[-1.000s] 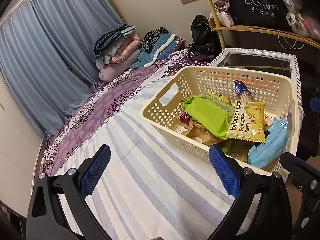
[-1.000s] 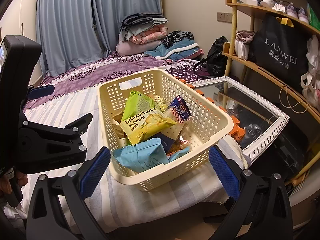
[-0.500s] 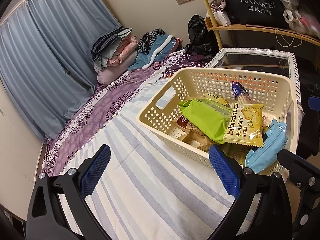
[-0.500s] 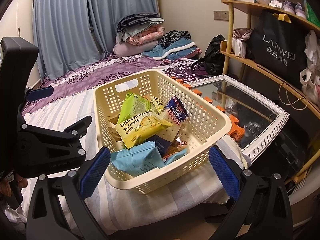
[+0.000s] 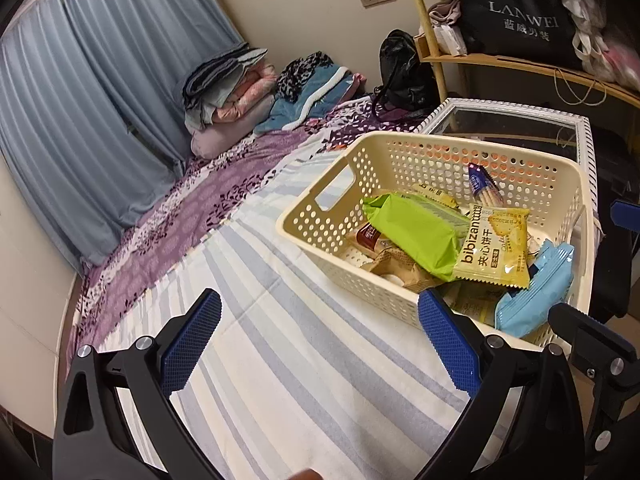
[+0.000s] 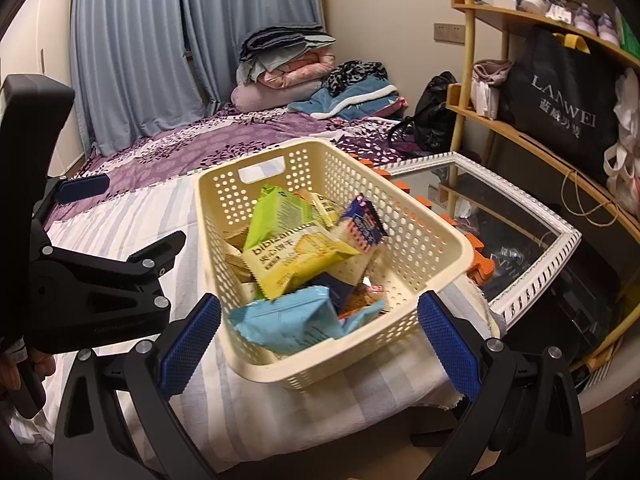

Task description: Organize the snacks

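Left wrist view: the left tool [image 5: 318, 350] hangs spread and empty over the striped bed sheet [image 5: 280, 340], just beside the cream perforated plastic basket [image 5: 320, 236], where a lime-green packet [image 5: 416, 236], yellow biscuit packet [image 5: 494, 250] and light-blue packet [image 5: 536, 292] lie heaped.

Right wrist view: the right tool [image 6: 318, 350] is likewise spread and empty, facing the basket's near wall. What lies beneath the heap is probably more packets. Snacks gathered in the basket suit either sorting out or finished collecting.
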`<state>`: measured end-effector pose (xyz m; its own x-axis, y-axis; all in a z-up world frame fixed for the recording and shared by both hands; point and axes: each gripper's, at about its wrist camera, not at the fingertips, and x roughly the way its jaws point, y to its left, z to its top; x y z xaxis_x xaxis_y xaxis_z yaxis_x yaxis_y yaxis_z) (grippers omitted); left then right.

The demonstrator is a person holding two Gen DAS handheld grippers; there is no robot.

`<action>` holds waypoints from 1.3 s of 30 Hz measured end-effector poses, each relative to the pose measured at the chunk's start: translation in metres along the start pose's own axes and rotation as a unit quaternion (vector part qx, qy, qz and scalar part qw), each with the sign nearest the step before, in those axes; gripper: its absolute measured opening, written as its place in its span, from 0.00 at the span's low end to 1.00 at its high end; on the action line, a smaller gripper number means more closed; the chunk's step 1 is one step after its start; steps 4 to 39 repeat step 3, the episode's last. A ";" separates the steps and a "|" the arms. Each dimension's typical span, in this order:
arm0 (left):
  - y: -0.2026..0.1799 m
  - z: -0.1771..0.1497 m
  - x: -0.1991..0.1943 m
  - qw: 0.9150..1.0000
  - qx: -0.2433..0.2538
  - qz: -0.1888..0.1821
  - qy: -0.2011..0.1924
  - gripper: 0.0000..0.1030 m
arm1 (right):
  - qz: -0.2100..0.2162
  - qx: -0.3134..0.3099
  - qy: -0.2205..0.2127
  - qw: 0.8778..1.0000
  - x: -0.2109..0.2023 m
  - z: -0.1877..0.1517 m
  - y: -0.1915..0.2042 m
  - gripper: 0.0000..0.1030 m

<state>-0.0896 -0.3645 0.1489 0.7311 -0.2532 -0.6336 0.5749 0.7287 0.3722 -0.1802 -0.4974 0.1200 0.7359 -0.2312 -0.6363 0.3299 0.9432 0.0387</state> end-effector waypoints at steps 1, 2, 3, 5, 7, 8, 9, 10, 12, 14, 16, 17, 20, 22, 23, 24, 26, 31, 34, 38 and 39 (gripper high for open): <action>0.005 -0.002 0.000 1.000 -0.007 -0.002 0.003 0.97 | 0.002 -0.003 0.000 1.000 0.000 0.001 0.004 0.95; 0.009 -0.003 0.001 1.000 -0.013 -0.003 0.005 0.97 | 0.004 -0.006 -0.001 1.000 -0.001 0.002 0.007 0.95; 0.015 -0.006 0.000 1.000 -0.020 -0.001 0.007 0.97 | 0.007 -0.008 -0.002 1.000 -0.002 0.003 0.011 0.95; 0.015 -0.006 0.000 1.000 -0.020 -0.001 0.007 0.97 | 0.007 -0.008 -0.002 1.000 -0.002 0.003 0.011 0.95; 0.015 -0.006 0.000 1.000 -0.020 -0.001 0.007 0.97 | 0.007 -0.008 -0.002 1.000 -0.002 0.003 0.011 0.95; 0.015 -0.006 0.000 1.000 -0.020 -0.001 0.007 0.97 | 0.007 -0.008 -0.002 1.000 -0.002 0.003 0.011 0.95; 0.015 -0.006 0.000 1.000 -0.020 -0.001 0.007 0.97 | 0.007 -0.008 -0.002 1.000 -0.002 0.003 0.011 0.95; 0.015 -0.006 0.000 1.000 -0.020 -0.001 0.007 0.97 | 0.007 -0.008 -0.002 1.000 -0.002 0.003 0.011 0.95; 0.015 -0.006 0.000 1.000 -0.020 -0.001 0.007 0.97 | 0.007 -0.008 -0.002 1.000 -0.002 0.003 0.011 0.95; 0.015 -0.006 0.000 1.000 -0.020 -0.001 0.007 0.97 | 0.007 -0.008 -0.002 1.000 -0.002 0.003 0.011 0.95; 0.015 -0.006 0.000 1.000 -0.020 -0.001 0.007 0.97 | 0.007 -0.008 -0.002 1.000 -0.002 0.003 0.011 0.95; 0.015 -0.006 0.000 1.000 -0.020 -0.001 0.007 0.97 | 0.007 -0.008 -0.002 1.000 -0.002 0.003 0.011 0.95; 0.015 -0.006 0.000 1.000 -0.020 -0.001 0.007 0.97 | 0.007 -0.008 -0.002 1.000 -0.002 0.003 0.011 0.95; 0.015 -0.006 0.000 1.000 -0.020 -0.001 0.007 0.97 | 0.007 -0.008 -0.002 1.000 -0.002 0.003 0.011 0.95; 0.015 -0.006 0.000 1.000 -0.020 -0.001 0.007 0.97 | 0.007 -0.008 -0.002 1.000 -0.002 0.003 0.011 0.95; 0.015 -0.006 0.000 1.000 -0.020 -0.001 0.007 0.97 | 0.007 -0.008 -0.002 1.000 -0.002 0.003 0.011 0.95; 0.015 -0.006 0.000 1.000 -0.020 -0.001 0.007 0.97 | 0.007 -0.008 -0.002 1.000 -0.002 0.003 0.011 0.95; 0.015 -0.006 0.000 1.000 -0.020 -0.001 0.007 0.97 | 0.007 -0.008 -0.002 1.000 -0.002 0.003 0.011 0.95; 0.015 -0.006 0.000 1.000 -0.020 -0.001 0.007 0.97 | 0.007 -0.008 -0.002 1.000 -0.002 0.003 0.011 0.95; 0.015 -0.006 0.000 1.000 -0.020 -0.001 0.007 0.97 | 0.007 -0.008 -0.002 1.000 -0.002 0.003 0.011 0.95; 0.015 -0.006 0.000 1.000 -0.020 -0.001 0.007 0.97 | 0.007 -0.008 -0.002 1.000 -0.002 0.003 0.011 0.95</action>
